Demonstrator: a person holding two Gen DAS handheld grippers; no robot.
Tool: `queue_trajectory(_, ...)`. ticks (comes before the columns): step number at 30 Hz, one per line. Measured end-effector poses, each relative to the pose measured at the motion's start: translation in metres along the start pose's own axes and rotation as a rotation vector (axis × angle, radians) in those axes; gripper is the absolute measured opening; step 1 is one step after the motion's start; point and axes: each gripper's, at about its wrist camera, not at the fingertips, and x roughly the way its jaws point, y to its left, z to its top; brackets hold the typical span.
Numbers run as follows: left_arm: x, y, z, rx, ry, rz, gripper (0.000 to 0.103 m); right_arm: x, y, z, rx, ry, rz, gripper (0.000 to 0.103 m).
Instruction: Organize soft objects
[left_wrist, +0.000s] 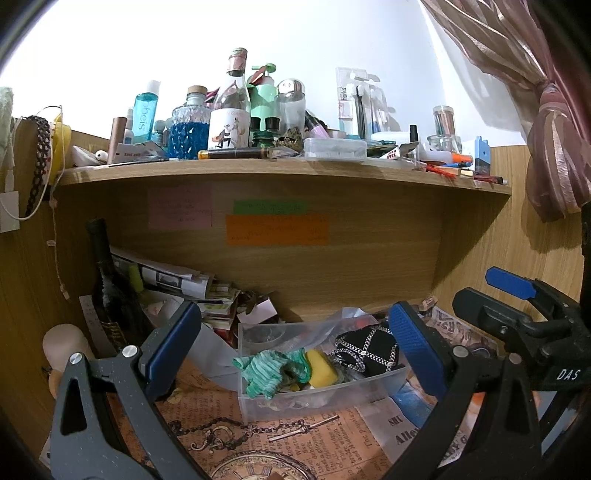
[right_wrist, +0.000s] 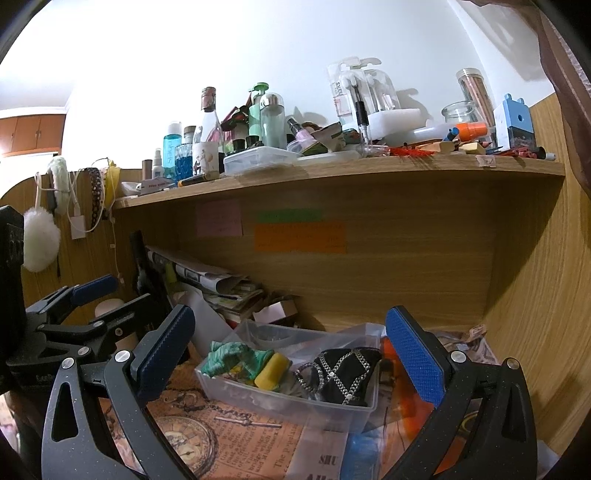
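Observation:
A clear plastic bin (left_wrist: 317, 400) (right_wrist: 258, 400) stands on the newspaper-print desk mat under the shelf. It holds a green striped cloth (left_wrist: 269, 371) (right_wrist: 231, 356), a yellow sponge (left_wrist: 321, 369) (right_wrist: 272, 371) and a black pouch with silver chain (left_wrist: 369, 349) (right_wrist: 340, 373). My left gripper (left_wrist: 295, 343) is open and empty, hovering in front of the bin. My right gripper (right_wrist: 291, 350) is open and empty, also in front of the bin. The right gripper shows in the left wrist view (left_wrist: 517, 295); the left one shows in the right wrist view (right_wrist: 88, 295).
A wooden shelf (left_wrist: 280, 170) (right_wrist: 332, 166) crowded with bottles and jars hangs above. A dark bottle (left_wrist: 110, 295) and stacked papers (left_wrist: 177, 280) stand at the left. Sticky notes (left_wrist: 277, 229) are on the back panel. A clear plastic bag (left_wrist: 332, 325) lies behind the bin.

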Motion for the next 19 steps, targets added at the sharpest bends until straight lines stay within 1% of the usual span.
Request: queue_trajectory(19, 0.0010, -0.0008, -0.0005, -0.013, 0.011, -0.009, 0.103, 0.0027, 0.0001, -0.0024, -0.001, 0.011, 0.005, 0.103)
